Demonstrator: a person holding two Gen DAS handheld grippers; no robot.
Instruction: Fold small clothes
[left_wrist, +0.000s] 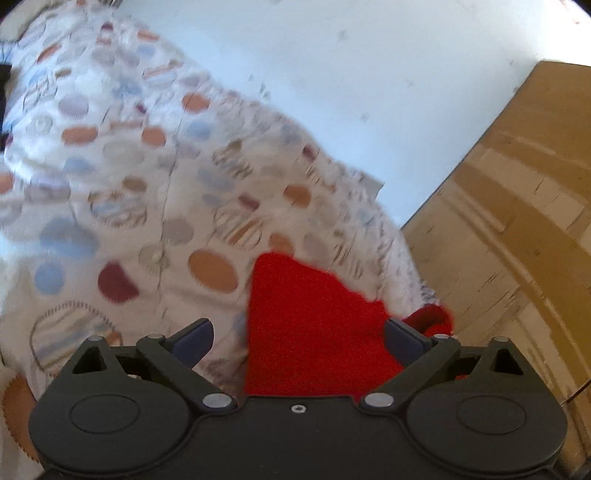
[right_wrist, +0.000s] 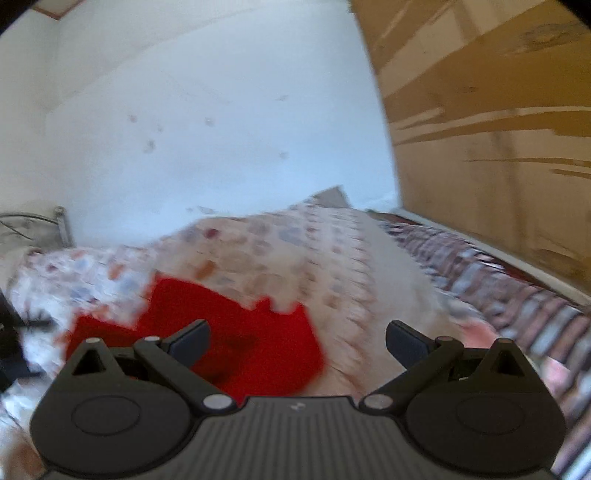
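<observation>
The left gripper (left_wrist: 298, 341) stands with its jaws spread wide; the pads press on nothing. A red garment (left_wrist: 310, 332) lies between and beneath the jaws, its right edge close to the right finger (left_wrist: 404, 341); contact there cannot be confirmed. The right gripper (right_wrist: 298, 341) is likewise spread wide and holds nothing. In its view the red garment (right_wrist: 236, 332) lies on the near left of the bed, partly under the left finger (right_wrist: 190, 341), with the right finger over bare bedding.

The garment rests on a patterned bedspread (left_wrist: 147, 184) printed with orange, blue and maroon ovals. Both views are blurred, so the garment's fold state is not legible. A white wall (right_wrist: 221, 110) stands beyond the bed. A wooden wardrobe (right_wrist: 498, 129) rises on the right. A striped blanket (right_wrist: 498, 288) lies along the bed's right edge, beside the wardrobe.
</observation>
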